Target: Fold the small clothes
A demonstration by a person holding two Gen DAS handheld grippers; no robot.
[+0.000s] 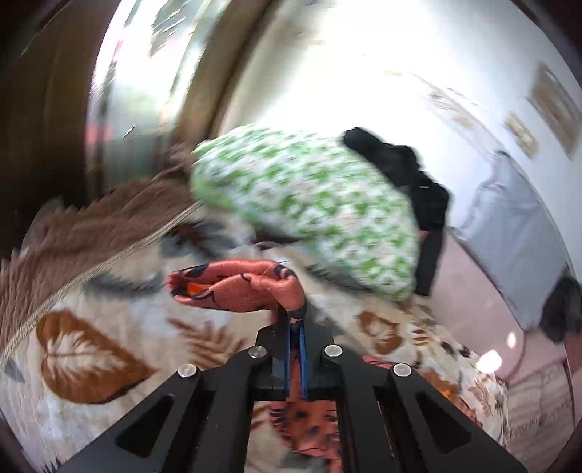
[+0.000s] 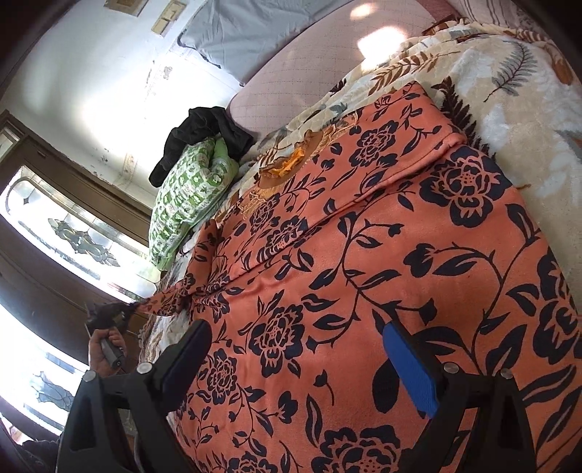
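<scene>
An orange garment (image 2: 382, 254) printed with dark navy flowers and vines lies spread over a leaf-patterned blanket (image 2: 509, 120) on the bed, filling most of the right wrist view; a fold line runs across it, and an embroidered neckline with orange trim shows at its far end. The right gripper (image 2: 309, 364) hovers just over the cloth with its two fingers set wide apart, the blue pad (image 2: 411, 367) of one finger facing inward and nothing between them. The left gripper (image 1: 295, 327) has its blue-lined fingers pressed together on a bunched corner of the same orange garment (image 1: 236, 287), which is lifted above the blanket (image 1: 94, 349); in the right wrist view that corner is drawn out sideways toward the left gripper (image 2: 109, 316), with the person's hand (image 2: 103, 351) around its handle. Beyond the garment, a green-and-white patterned pillow (image 1: 305, 203) rests on the bed with a black piece of clothing (image 1: 411, 174) draped on its far side. A grey pillow (image 2: 254, 32) leans near the white wall, over a bare pink mattress (image 2: 309, 69). The left wrist view is blurred.
</scene>
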